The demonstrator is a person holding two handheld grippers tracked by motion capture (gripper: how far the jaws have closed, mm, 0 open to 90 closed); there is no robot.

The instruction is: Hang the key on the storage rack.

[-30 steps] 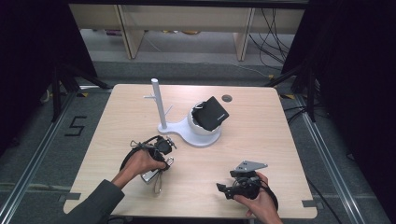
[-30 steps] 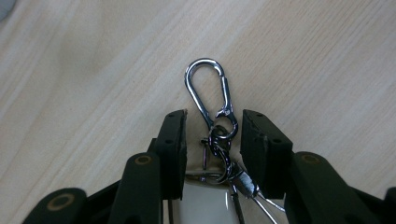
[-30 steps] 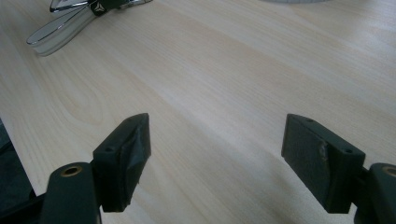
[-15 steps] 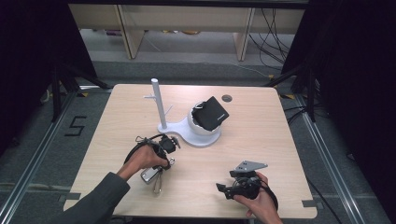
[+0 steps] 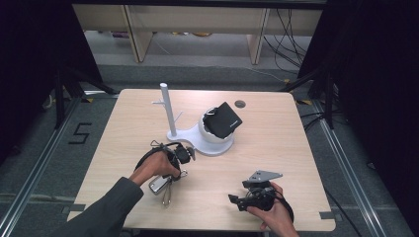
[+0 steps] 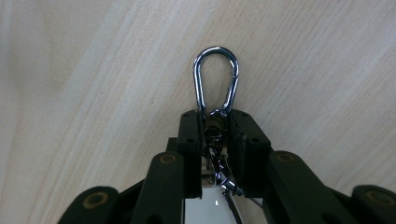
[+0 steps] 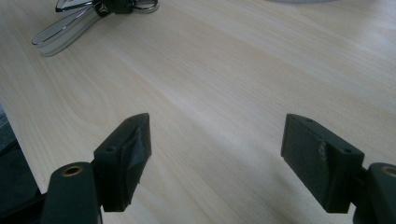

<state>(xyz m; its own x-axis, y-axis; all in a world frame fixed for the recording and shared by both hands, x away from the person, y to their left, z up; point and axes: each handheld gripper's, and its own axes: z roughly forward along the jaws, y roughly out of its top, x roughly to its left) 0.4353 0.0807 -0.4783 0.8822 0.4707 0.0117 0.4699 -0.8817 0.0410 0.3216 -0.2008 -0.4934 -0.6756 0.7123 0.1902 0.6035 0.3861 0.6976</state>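
While the left tongs press down toward the desk, their jaws have just been closing and now pinch the chrome stem below a silver carabiner, whose loop sticks out past the jaw tips and lies flat on the pale wood. In the high view the same left tongs sit near the desk's front left, with the shiny keyring bundle touching the desk just beneath the person's hand. The right tongs rest at the front right, jaws spread wide and grasping nothing, only bare wood between them. Behind the left tongs stands a white stand with an upright post, and a black pouch sits on its round base. A "5" is taped on the floor left of the desk; no other writing is legible.
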